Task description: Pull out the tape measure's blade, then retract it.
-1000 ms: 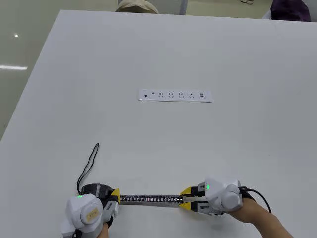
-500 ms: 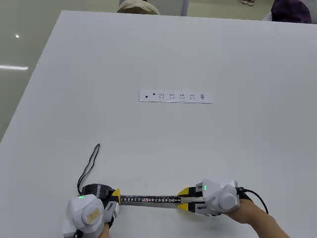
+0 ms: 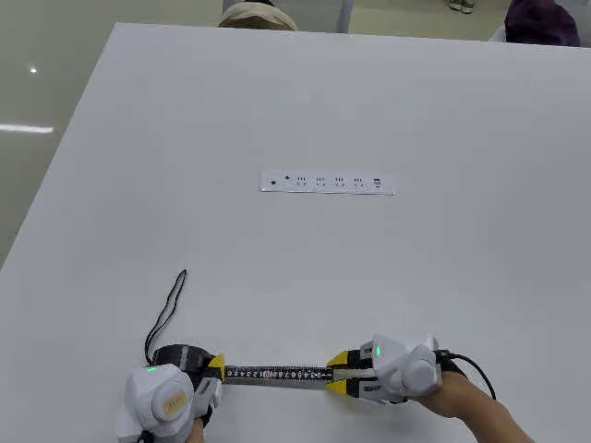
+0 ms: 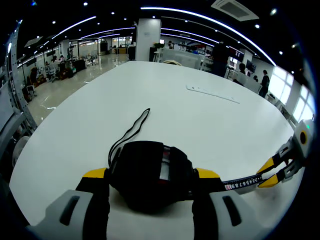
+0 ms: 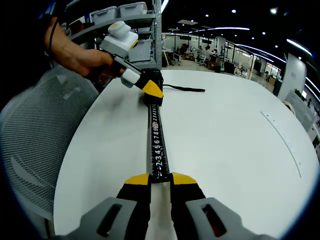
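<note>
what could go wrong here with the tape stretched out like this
The right claw pinches the blade only at its tip; if it slips, the blade may whip back into the case. The left claw holds the case near the front edge of the table, so a jerk could drag it off.

Black tape measure (image 4: pixel 150 175) and blade (image 5: pixel 156 145), white table (image 3: pixel 369 111).

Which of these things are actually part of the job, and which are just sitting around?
Part of the job:
- tape measure case, clamped in the left gripper
- blade, drawn out along the table, its tip pinched by the right gripper
- the case's black strap

Just lying about:
- white power strip, farther up the table, untouched
- mesh chair beside the table
</note>
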The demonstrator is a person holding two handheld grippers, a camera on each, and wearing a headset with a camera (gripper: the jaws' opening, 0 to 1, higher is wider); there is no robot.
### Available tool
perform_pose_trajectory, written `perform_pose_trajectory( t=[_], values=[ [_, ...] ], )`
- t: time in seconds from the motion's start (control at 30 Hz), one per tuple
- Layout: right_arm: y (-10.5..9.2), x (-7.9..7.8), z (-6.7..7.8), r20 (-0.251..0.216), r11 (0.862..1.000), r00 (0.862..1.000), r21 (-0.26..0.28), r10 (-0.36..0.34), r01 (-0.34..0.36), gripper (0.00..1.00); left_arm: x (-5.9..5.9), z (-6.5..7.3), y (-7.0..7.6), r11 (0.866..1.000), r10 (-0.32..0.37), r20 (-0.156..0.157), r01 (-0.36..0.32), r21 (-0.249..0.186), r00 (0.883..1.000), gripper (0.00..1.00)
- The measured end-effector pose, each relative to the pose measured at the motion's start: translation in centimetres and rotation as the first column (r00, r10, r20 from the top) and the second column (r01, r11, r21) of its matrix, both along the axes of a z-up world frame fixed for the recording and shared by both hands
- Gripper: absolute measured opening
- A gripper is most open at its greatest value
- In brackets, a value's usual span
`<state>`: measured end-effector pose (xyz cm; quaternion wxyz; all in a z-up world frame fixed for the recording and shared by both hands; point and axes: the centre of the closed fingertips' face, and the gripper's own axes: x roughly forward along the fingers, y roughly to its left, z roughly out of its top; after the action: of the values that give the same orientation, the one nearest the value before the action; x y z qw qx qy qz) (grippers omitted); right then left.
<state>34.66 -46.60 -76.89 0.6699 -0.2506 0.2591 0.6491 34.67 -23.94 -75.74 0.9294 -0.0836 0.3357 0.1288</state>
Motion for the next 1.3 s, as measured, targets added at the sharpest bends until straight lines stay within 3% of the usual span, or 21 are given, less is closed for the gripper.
perform_pose_trajectory(
  t=[1.3],
  values=[
    [1.6, 0.2, 0.1, 0.000, 1.000, 1.000, 0.014, 0.012, -0.012, 0.13, 0.0, 0.0, -0.1, 1.000, -0.007, 0.000, 0.007, 0.003, 1.000, 0.64]
  ],
)
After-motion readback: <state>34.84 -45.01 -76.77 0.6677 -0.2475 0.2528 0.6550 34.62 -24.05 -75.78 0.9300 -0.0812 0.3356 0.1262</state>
